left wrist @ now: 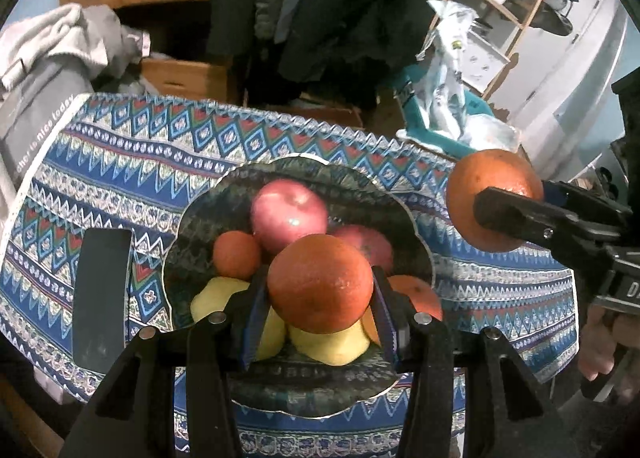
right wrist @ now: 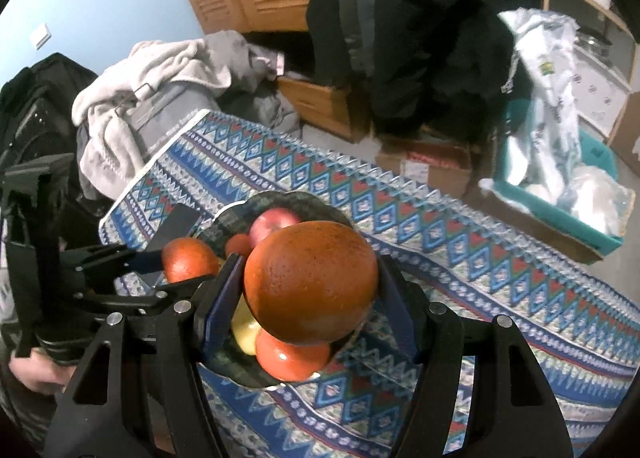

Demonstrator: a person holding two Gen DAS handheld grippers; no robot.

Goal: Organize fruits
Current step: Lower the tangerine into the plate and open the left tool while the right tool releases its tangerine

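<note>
Oranges fill both of my grippers right now. My left gripper (left wrist: 320, 294) is clamped on one orange (left wrist: 320, 284) directly above the bowl (left wrist: 192, 217), which sits on the patterned tablecloth (left wrist: 120, 161) and already carries two red apples (left wrist: 289, 215), yellow pears (left wrist: 212, 298) and smaller oranges (left wrist: 236, 256). My right gripper (right wrist: 310, 298) squeezes a bigger orange (right wrist: 311, 282) over the bowl's near right edge. I judge both fruits are about to be set down. To do it well, I would lower one at a time, aim for a hollow between the fruits rather than the top of the pile, and ease the fingers apart only once the orange rests, so nothing rolls off the rim onto the cloth.
</note>
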